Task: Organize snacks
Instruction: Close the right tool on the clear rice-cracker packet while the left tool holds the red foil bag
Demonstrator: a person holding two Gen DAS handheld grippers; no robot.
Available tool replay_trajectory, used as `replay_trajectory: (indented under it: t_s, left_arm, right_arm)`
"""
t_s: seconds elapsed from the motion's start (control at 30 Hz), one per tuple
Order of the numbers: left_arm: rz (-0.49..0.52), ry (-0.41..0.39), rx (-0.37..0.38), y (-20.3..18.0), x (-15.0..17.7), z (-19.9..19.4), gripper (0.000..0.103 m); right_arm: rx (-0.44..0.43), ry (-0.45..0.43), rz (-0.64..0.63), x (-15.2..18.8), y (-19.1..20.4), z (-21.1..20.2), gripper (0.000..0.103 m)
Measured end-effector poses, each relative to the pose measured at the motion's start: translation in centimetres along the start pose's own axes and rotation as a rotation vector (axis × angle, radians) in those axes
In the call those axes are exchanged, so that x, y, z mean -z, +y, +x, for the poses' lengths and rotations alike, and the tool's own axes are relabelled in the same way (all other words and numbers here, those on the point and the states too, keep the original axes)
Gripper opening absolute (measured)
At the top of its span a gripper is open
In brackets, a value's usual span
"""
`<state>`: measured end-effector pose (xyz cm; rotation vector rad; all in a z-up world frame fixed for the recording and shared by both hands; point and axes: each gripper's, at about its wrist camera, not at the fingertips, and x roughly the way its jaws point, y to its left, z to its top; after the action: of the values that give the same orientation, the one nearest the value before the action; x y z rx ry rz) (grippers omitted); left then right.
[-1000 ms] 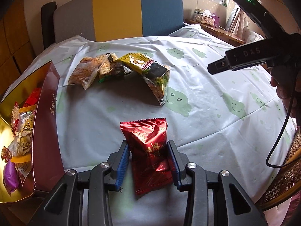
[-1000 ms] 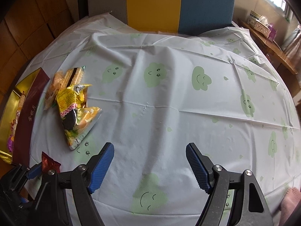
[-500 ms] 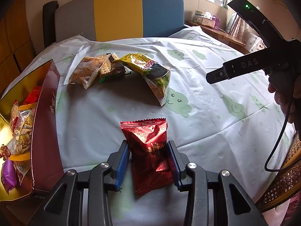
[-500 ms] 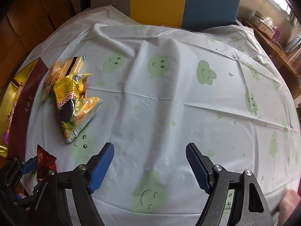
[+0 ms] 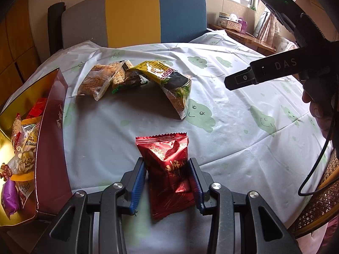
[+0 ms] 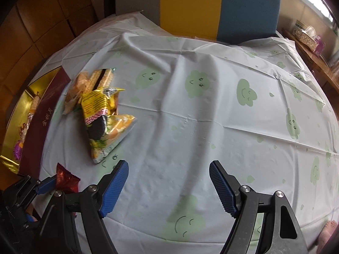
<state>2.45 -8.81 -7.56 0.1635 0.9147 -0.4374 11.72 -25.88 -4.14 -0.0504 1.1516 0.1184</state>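
The left gripper (image 5: 167,175) is clenched on a red snack packet (image 5: 168,167), its blue pads pressing both sides of the foil. Over the last second the grip has not changed, and the packet sits between the fingers exactly as before. What has shifted is the surroundings: the box (image 5: 50,139) to the gripper's left now looks a little nearer, and the right-wrist view shows the packet off the cloth rather than lying on it. That suggests the pick is done and the carry toward the box has begun.

The box already holds several wrapped snacks, so the drop likely needs a short move leftward over its maroon wall.

Ahead of the left gripper, a yellow chip bag (image 5: 167,80) and a cracker packet (image 5: 97,80) lie touching each other on the bench (image 5: 233,127), awaiting sorting.

The right gripper (image 6: 168,182) hangs released, jaws wide apart, over bare cloth, holding nothing; the yellow bag lies ahead and to its left.
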Motion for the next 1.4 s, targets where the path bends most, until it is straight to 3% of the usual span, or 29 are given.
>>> replay_trajectory:
  t_s: [0.1, 0.17, 0.2, 0.4, 0.53, 0.73, 0.93, 1.13, 1.4]
  left_arm:
    - [-0.001, -0.002, 0.003, 0.0, 0.0, 0.0, 0.041]
    - [-0.002, -0.003, 0.006, 0.1, 0.0, 0.0, 0.041]
    - [-0.002, -0.005, 0.007, 0.1, 0.0, 0.0, 0.041]
    - [0.01, -0.024, 0.006, 0.0, 0.3, -0.1, 0.041]
    - [0.018, -0.035, 0.012, 0.0, 0.5, -0.2, 0.041]
    - [0.016, -0.047, 0.035, 0.4, 0.5, -0.1, 0.041]
    - [0.006, -0.048, 0.062, 1.0, 0.4, 0.3, 0.041]
    - [0.0, -0.051, 0.074, 1.5, 0.5, 0.4, 0.041]
    - [0.004, -0.054, 0.074, 1.6, 0.6, 0.2, 0.041]
  right_arm:
    - [-0.036, -0.017, -0.025, -0.2, 1.0, -0.2, 0.075]
    - [-0.081, -0.015, -0.036, -0.8, 1.8, -0.4, 0.062]
    - [-0.09, -0.019, -0.055, -1.3, 2.5, -0.5, 0.06]
    - [-0.15, -0.063, -0.265, -5.6, 8.5, -0.8, 0.059]
    - [-0.165, -0.034, -0.405, -8.4, 13.5, 1.3, 0.059]
    - [-0.095, 0.051, -0.503, -10.9, 17.9, 5.3, 0.059]
    - [-0.065, 0.109, -0.62, -11.6, 19.3, 8.3, 0.06]
    - [-0.029, 0.122, -0.723, -11.4, 20.3, 9.4, 0.063]
    - [-0.009, 0.13, -0.762, -11.5, 20.7, 11.0, 0.064]
